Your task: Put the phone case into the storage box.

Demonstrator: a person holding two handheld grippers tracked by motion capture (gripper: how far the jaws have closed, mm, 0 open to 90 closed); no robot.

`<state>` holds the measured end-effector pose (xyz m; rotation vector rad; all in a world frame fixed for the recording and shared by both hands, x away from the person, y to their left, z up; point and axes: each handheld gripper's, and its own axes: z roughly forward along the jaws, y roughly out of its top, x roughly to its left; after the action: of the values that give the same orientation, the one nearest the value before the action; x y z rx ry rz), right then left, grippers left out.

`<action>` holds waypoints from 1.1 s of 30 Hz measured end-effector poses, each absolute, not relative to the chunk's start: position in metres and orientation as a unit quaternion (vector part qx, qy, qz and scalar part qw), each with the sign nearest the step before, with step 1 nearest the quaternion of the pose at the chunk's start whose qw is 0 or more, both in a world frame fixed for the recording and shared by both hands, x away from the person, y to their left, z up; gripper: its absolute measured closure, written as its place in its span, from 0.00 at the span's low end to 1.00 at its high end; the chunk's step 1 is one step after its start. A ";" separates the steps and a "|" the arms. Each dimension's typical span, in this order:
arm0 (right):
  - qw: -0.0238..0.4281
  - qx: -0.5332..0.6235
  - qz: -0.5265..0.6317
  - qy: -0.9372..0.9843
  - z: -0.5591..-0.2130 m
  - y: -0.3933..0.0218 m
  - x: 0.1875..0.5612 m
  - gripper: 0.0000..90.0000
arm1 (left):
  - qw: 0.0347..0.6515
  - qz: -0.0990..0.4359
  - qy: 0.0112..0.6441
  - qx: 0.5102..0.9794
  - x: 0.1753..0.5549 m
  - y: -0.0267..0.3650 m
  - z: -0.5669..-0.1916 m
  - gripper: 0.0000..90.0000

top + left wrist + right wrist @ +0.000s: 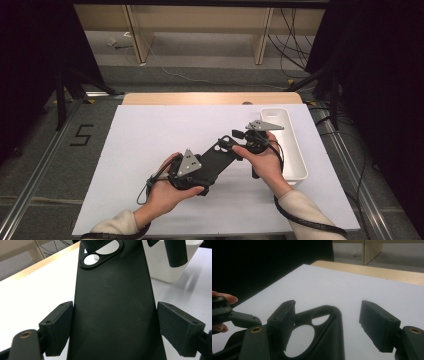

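A black phone case (216, 159) with a camera cut-out hangs above the white table sheet, running from lower left to upper right. My left gripper (199, 175) is shut on its lower end; in the left gripper view both pads (58, 327) press on the case's (112, 302) long edges. My right gripper (235, 141) is at the cut-out end. In the right gripper view the case's corner (329, 322) lies between the jaws of my right gripper (328, 317), close against the left pad (283, 317), with a clear gap to the right pad, so it is open.
A white oblong bin (296, 150) stands at the table's right side, just beyond the right hand; its wall (162, 267) is close behind the case. The white sheet (150, 135) covers the table, with a wooden edge at the far side. Cables trail from both wrists.
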<state>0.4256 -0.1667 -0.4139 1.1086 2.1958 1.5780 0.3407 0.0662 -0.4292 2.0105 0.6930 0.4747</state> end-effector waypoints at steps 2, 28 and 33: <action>0.103 0.377 0.537 0.748 -0.415 -0.166 0.426 0.35 | 0.464 0.193 0.282 0.817 0.341 0.066 -0.429 0.18; 0.052 0.382 0.551 0.740 -0.413 -0.170 0.426 0.69 | 0.452 0.178 0.284 0.827 0.346 0.062 -0.443 0.16; 0.045 0.370 0.564 0.737 -0.407 -0.172 0.425 0.77 | 0.451 0.190 0.271 0.829 0.348 0.062 -0.444 0.16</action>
<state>0.4254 -0.1719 -0.4068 1.1314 2.2514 1.7215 0.3479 0.0620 -0.4437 2.0496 0.6689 0.4704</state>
